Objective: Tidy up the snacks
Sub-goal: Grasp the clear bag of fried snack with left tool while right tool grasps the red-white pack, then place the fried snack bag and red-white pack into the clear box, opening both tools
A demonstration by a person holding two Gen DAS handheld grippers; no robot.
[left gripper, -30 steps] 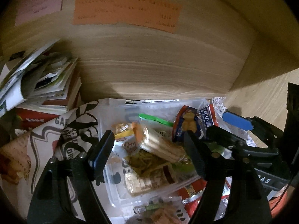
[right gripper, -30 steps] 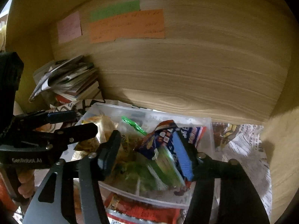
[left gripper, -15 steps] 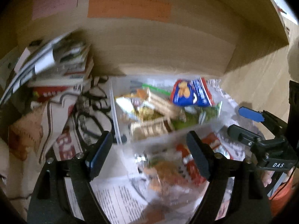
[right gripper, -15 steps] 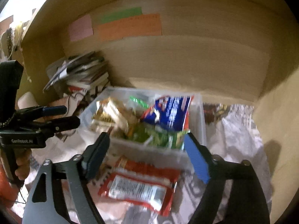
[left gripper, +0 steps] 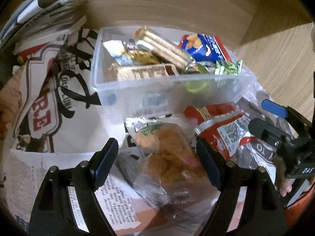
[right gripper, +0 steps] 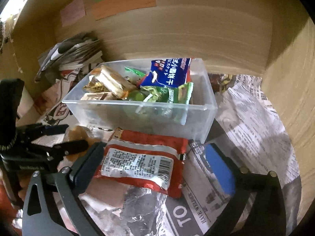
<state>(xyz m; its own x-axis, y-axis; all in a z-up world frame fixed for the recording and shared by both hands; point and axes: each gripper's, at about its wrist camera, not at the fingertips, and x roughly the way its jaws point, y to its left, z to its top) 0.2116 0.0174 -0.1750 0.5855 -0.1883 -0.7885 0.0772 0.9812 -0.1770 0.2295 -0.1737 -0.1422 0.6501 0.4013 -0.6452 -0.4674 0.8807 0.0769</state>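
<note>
A clear plastic box (left gripper: pixel 157 90) (right gripper: pixel 137 114) holds several snacks: a blue packet (right gripper: pixel 167 72), a cracker sleeve (left gripper: pixel 163 47) and green packets (right gripper: pixel 177 94). In front of it on newspaper lie a clear packet of orange fried snack (left gripper: pixel 167 147) and a red packet (right gripper: pixel 141 163) (left gripper: pixel 222 129). My left gripper (left gripper: pixel 155 147) (right gripper: pixel 75 135) is open, its fingers either side of the orange packet without pressing it. My right gripper (right gripper: pixel 155 149) (left gripper: pixel 263 116) has its jaws opening wide around the red packet. The right pad stands clear of the packet.
A stack of magazines (left gripper: pixel 43 9) (right gripper: pixel 72 53) leans at the back left beside a printed paper bag (left gripper: pixel 45 98). A wooden back wall with sticky notes (right gripper: pixel 124 2) and a wooden side wall (right gripper: pixel 291 78) close in the space. Newspaper (right gripper: pixel 256 127) covers the floor.
The right gripper let go of the blue packet, which now lies in the box. Both grippers drew back and sank toward the packets in front of it. The right jaws spread wide.
</note>
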